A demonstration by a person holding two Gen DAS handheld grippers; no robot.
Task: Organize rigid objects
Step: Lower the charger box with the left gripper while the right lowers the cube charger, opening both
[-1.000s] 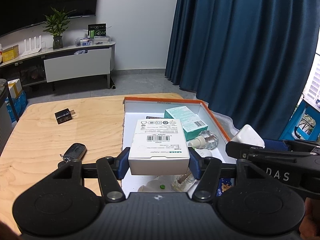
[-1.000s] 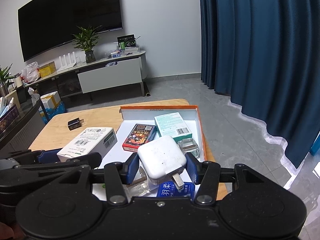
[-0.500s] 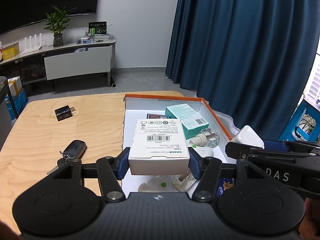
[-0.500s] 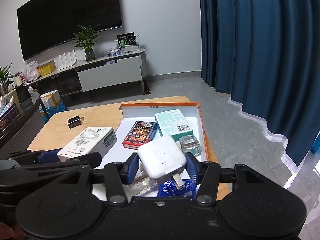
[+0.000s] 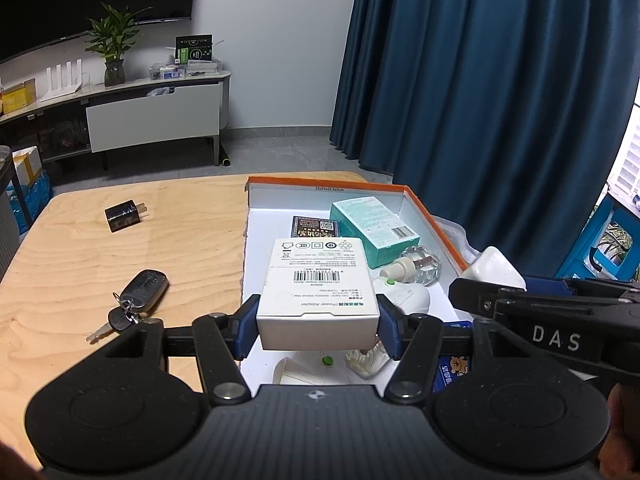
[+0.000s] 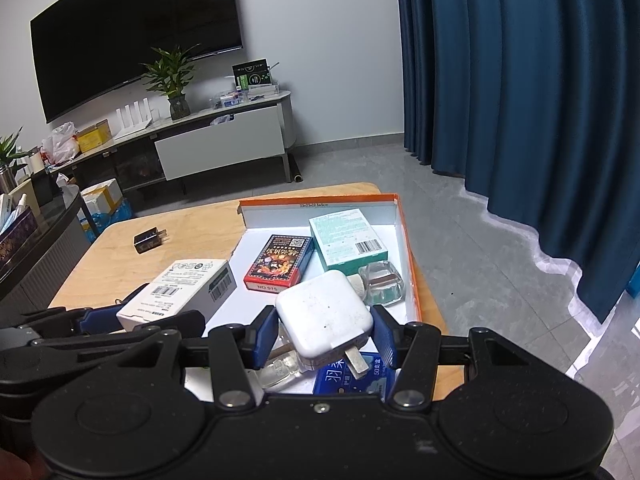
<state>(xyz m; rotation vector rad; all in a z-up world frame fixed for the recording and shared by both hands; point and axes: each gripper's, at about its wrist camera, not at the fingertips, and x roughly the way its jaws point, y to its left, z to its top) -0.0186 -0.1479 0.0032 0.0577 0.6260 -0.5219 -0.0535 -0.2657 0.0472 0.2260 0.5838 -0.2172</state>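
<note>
White power-adapter box (image 5: 318,280) clamped in left gripper (image 5: 318,330), white charger (image 6: 325,316) in right gripper (image 6: 325,334), both held above the part-filled orange tray (image 5: 434,218); black plug (image 5: 123,215) and car key (image 5: 143,291) left on the table (image 5: 72,256)

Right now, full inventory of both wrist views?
white adapter box: 1, white, held over tray's left edge
white charger: 1, white, held over tray's near end
tray: 1, orange rim, white inside, table's right side
teal box: 1, teal, tray far right
card pack: 1, red-black, tray far left
glass bottle: 1, clear, in tray by teal box
black charger: 1, black, table far left
car key: 1, dark grey, table left
table: 1, light wood
left gripper: 1, black, blue pads
right gripper: 1, black, blue pads
</note>
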